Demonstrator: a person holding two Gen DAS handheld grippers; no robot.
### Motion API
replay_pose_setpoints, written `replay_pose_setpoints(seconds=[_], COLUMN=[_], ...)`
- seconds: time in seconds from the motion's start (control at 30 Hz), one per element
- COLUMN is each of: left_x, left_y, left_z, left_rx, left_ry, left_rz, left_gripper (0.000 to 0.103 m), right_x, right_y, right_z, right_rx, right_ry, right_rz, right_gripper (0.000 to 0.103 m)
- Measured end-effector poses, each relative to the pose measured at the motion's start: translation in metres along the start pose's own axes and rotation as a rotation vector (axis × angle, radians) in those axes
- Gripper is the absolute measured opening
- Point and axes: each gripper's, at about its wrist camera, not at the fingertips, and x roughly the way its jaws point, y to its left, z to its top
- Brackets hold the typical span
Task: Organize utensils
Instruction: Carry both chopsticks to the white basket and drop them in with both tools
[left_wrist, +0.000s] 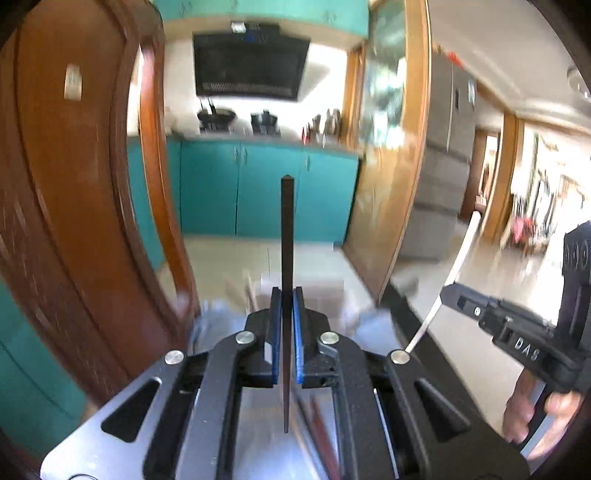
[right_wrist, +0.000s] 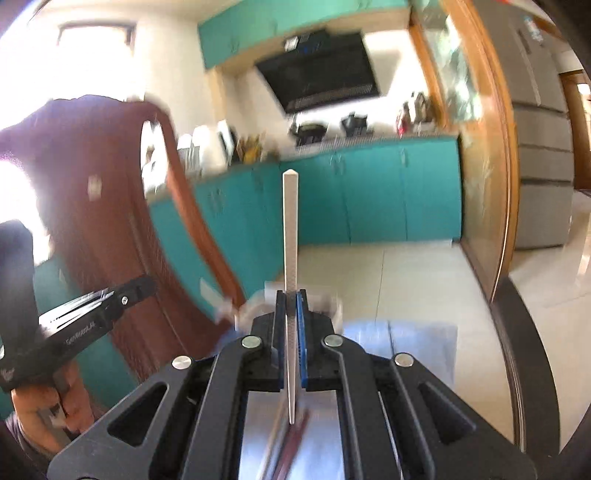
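Both tongs are clamped shut: left gripper (left_wrist: 287, 295) holds a black chopstick (left_wrist: 286, 236), right gripper (right_wrist: 291, 297) a white chopstick (right_wrist: 290, 229). Carrying step, it seems; next comes lowering them into a holder.

We note the left gripper (left_wrist: 287, 295): matte black linkage arms, round silver pivot screws, blue ribbed pads (left_wrist: 298, 332) lining both fingers. The right gripper (right_wrist: 291, 295) is built identically. Its body carries raised letters "DAS"; the left body shows white lettering, blurred. Bare skin shows on the right hand (left_wrist: 532, 417) and the left hand (right_wrist: 48, 402).
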Motion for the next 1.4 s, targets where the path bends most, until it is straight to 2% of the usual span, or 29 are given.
replay_pose_setpoints(seconds=[0.1, 0.17, 0.23, 0.3, 0.43, 0.6, 0.87, 1.0, 1.1, 1.2, 1.27, 1.33, 1.4], left_x=[0.003, 0.008, 0.022, 0.046, 0.088, 0.101, 0.091, 0.073, 0.059, 0.045, 0.037, 0.032, 0.031], left_y=[0.009, 0.018, 0.023, 0.020, 0.012, 0.011, 0.019, 0.020, 0.020, 0.019, 0.021, 0.024, 0.027], left_z=[0.032, 0.043, 0.045, 0.040, 0.022, 0.012, 0.006, -0.001, -0.008, -0.016, -0.023, -0.031, -0.038], left_rx=[-0.068, -0.128, -0.154, -0.135, -0.077, -0.046, -0.061, -0.051, -0.045, -0.028, -0.018, -0.011, -0.003], left_ry=[-0.138, -0.225, -0.262, -0.242, -0.138, -0.088, -0.073, -0.094, -0.122, -0.158, -0.165, -0.152, -0.134], left_rz=[0.017, 0.016, 0.037, 0.077, 0.121, 0.144, 0.146, 0.138, 0.138, 0.162, 0.180, 0.188, 0.198], left_gripper=[0.007, 0.007, 0.007, 0.007, 0.007, 0.007, 0.007, 0.008, 0.010, 0.012, 0.014, 0.015, 0.018], right_x=[0.002, 0.004, 0.021, 0.035, 0.066, 0.068, 0.059, 0.046, 0.032, 0.017, 0.012, 0.016, 0.038], right_y=[-0.005, -0.006, -0.008, -0.010, -0.005, 0.012, 0.020, 0.022, 0.021, 0.024, 0.028, 0.030, 0.028], right_z=[0.028, 0.034, 0.031, 0.023, 0.005, -0.015, -0.028, -0.027, -0.029, -0.038, -0.051, -0.069, -0.098], right_rx=[0.053, 0.067, 0.062, 0.053, 0.002, -0.090, -0.138, -0.131, -0.124, -0.142, -0.168, -0.182, -0.186], right_ry=[-0.131, -0.226, -0.232, -0.213, -0.136, -0.096, -0.086, -0.108, -0.127, -0.130, -0.093, -0.020, 0.148], right_rz=[-0.018, -0.064, -0.107, -0.123, -0.121, -0.134, -0.142, -0.136, -0.109, -0.044, 0.014, 0.058, 0.068], right_gripper=[0.006, 0.006, 0.006, 0.006, 0.006, 0.006, 0.007, 0.013, 0.013, 0.016, 0.019, 0.023, 0.025])
